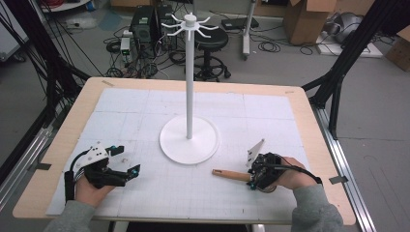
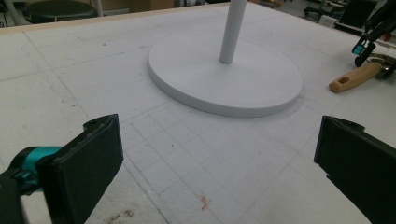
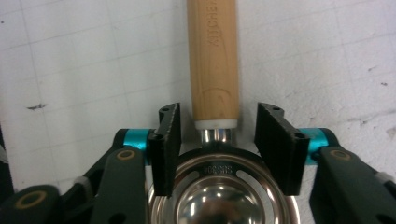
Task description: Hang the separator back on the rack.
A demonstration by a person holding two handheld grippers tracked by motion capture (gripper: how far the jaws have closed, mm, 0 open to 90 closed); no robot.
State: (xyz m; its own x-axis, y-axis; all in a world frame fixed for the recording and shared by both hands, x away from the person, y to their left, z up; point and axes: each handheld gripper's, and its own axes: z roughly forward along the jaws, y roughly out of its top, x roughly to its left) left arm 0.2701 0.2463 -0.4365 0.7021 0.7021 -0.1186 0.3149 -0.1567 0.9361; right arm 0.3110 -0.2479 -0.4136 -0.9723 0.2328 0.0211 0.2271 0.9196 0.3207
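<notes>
Left tongs (image 1: 126,160): black body, teal fittings at the jaw pivots, a grey three-cornered plate on top, and a black cable trailing back over the hand. Right tongs (image 1: 253,180): same black frame and grey plate; flat black ribbed pads (image 3: 168,140) fixed with small screws, teal collars behind them, brass-coloured pivot rings on the links. Both forearms wear grey sleeves (image 1: 316,210).

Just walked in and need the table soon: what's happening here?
A person holds a gripper in each hand. The right gripper is down over a wooden-handled metal utensil on the table mat, open jaws either side of its neck, not yet pressing. The left gripper rests open near the white hook stand.
</notes>
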